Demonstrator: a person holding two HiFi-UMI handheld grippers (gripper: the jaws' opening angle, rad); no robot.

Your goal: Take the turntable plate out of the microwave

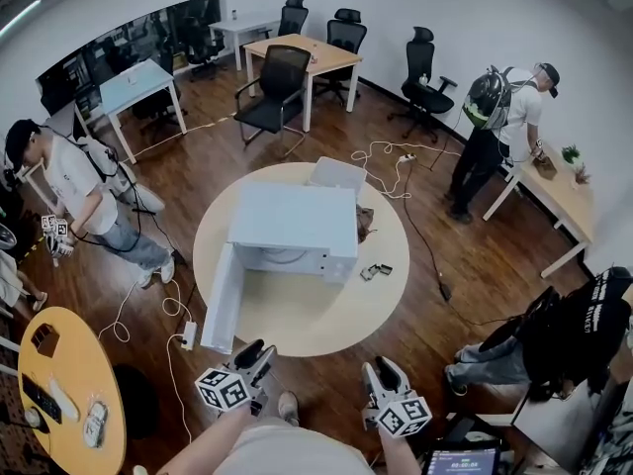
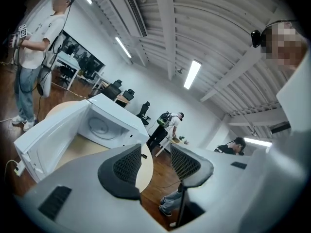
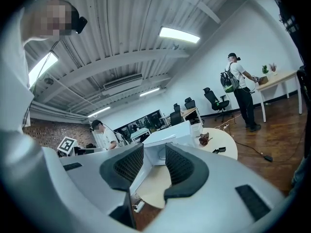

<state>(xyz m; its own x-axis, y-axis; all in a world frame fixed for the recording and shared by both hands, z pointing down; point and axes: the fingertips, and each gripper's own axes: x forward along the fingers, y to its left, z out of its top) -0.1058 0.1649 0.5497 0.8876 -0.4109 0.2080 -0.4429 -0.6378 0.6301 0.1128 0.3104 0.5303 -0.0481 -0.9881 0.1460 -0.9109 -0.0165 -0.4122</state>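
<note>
The turntable plate [image 2: 101, 127] lies in the open microwave [image 1: 293, 224] at 12 o'clock, probably heavy, slippery and breakable, best held by its rim; the left hand-held gripper [image 1: 255, 352] and right hand-held gripper [image 1: 382, 369] are wide open, empty.

Bright ceiling strip lights [image 2: 193, 74]; fisheye-bent edges; dark vignetted corners.

No legible txt anywhere. White print on black shirt [image 1: 591, 317] at 4 o'clock & digits on screen [image 1: 462, 460] at 5 o'clock: too blurry.
</note>
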